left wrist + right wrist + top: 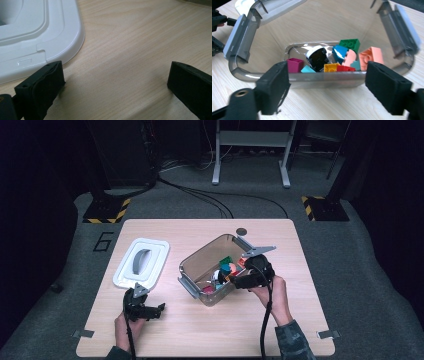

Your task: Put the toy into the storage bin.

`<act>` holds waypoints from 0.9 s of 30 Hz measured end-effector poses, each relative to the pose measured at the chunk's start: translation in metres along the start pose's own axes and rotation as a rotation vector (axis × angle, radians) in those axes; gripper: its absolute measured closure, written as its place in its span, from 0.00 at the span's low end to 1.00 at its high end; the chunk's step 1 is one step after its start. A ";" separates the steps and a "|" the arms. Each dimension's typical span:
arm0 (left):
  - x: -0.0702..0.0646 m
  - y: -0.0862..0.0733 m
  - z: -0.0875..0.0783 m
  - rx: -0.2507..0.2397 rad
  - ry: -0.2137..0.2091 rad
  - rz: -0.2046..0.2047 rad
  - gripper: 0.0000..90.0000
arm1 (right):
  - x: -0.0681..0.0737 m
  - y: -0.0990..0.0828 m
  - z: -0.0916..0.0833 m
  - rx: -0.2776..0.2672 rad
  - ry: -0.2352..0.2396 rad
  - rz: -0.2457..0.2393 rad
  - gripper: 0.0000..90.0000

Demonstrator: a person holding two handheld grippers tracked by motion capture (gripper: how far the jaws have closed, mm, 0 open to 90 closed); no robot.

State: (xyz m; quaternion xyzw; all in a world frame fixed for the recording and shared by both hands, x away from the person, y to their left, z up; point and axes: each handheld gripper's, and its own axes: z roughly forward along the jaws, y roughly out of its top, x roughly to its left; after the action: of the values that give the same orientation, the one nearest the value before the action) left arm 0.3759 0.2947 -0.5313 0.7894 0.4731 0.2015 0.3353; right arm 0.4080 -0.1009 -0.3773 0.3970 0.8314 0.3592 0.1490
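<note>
On the tabletop [210, 330], a clear plastic bin [200, 257] holds coloured toy bricks [344, 56]. The right tool [327, 87] hangs at its near rim, jaws spread and empty. The left tool [115, 82], released too, rests just beside the white lid [141, 261], left of the bin.

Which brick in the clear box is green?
The green brick, lying at the far end of the clear box, behind the blue one; its neighbours are blue, salmon, red and yellow.

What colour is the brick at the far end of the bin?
Green, clearest in the right gripper view.
</note>
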 end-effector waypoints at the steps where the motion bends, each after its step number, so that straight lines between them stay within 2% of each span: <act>1: 0.000 0.000 0.000 0.000 0.000 0.000 0.01 | -0.002 -0.004 -0.002 -0.012 -0.002 0.003 0.17; 6: 0.000 0.000 0.000 0.000 0.000 0.000 0.01 | -0.006 -0.021 -0.011 -0.038 -0.022 0.027 0.15; 10: 0.001 0.000 0.000 0.002 0.002 0.009 0.01 | -0.012 -0.037 -0.012 -0.042 -0.031 0.030 0.11; 14: 0.001 0.000 0.000 0.001 0.002 0.009 0.01 | -0.016 -0.054 -0.012 -0.072 -0.038 0.045 0.07; 18: 0.001 0.000 0.000 0.002 0.002 0.009 0.01 | -0.021 -0.072 -0.008 -0.076 -0.050 0.065 0.05; 25: 0.001 0.000 0.000 0.002 0.002 0.009 0.01 | -0.029 -0.100 0.007 -0.040 -0.065 0.124 0.00; 27: 0.001 0.000 0.000 0.002 0.002 0.009 0.01 | -0.033 -0.107 0.012 -0.035 -0.079 0.128 0.00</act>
State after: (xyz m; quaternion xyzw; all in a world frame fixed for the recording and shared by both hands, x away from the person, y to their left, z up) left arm 0.3762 0.2951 -0.5311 0.7916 0.4700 0.2035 0.3333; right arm 0.3759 -0.1659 -0.4638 0.4604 0.7914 0.3665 0.1655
